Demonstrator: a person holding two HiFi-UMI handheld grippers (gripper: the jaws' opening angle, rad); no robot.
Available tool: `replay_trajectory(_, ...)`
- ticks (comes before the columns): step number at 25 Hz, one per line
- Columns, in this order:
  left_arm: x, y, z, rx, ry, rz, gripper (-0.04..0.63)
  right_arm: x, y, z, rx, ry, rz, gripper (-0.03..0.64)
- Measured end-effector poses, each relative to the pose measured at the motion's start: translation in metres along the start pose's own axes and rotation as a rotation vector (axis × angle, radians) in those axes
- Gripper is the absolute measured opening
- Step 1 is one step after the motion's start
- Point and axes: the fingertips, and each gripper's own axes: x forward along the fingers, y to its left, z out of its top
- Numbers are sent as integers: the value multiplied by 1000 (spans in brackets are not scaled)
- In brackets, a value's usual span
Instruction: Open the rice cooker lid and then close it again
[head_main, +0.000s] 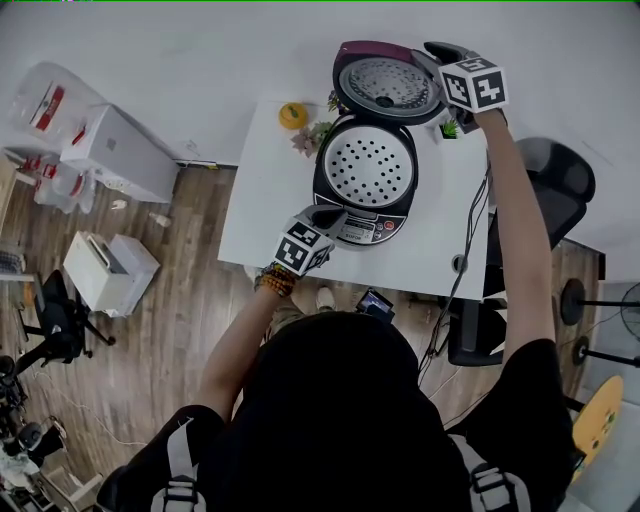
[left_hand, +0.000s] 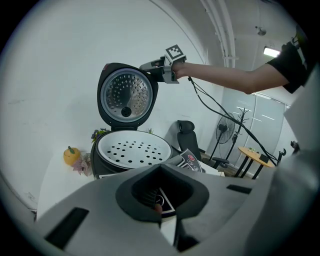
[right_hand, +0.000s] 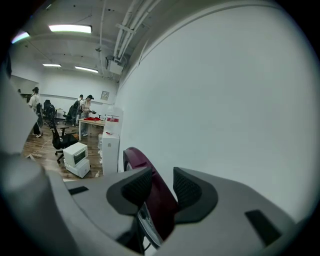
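Observation:
The rice cooker stands on a white table with its maroon lid swung up and back. Its white perforated tray lies bare. My right gripper is at the lid's far right edge. In the right gripper view the lid runs between the jaws of that gripper, which stand wide apart around it. My left gripper rests at the cooker's front, just above the control panel. In its own view the left gripper has its tips together, below the tray and the lid.
An orange toy and small flowers sit at the table's far left corner. A black cable hangs over the right side by a black chair. White boxes and a small white unit stand on the floor at left.

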Motion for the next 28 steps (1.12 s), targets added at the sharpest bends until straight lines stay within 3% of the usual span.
replay_trajectory(3,1,1,0,-3,0,-2,25,1,2,-2,-2,9,49,127)
replay_trajectory(8,3,0,0,-15,2,-12,24,-5,11,-5,67,53,302,140)
replay_trajectory(12,3,1,0,-11,-1,-7,24,-5,15,-6,48,73,333,159)
replay_trajectory(17,3,1,-1,-17,1,-11,25,-16,26,-7,81,100,455,175)
replay_trajectory(28,3,2,-1,-20,-1,-16,25,-32,54,-18,-5,132,491,132)
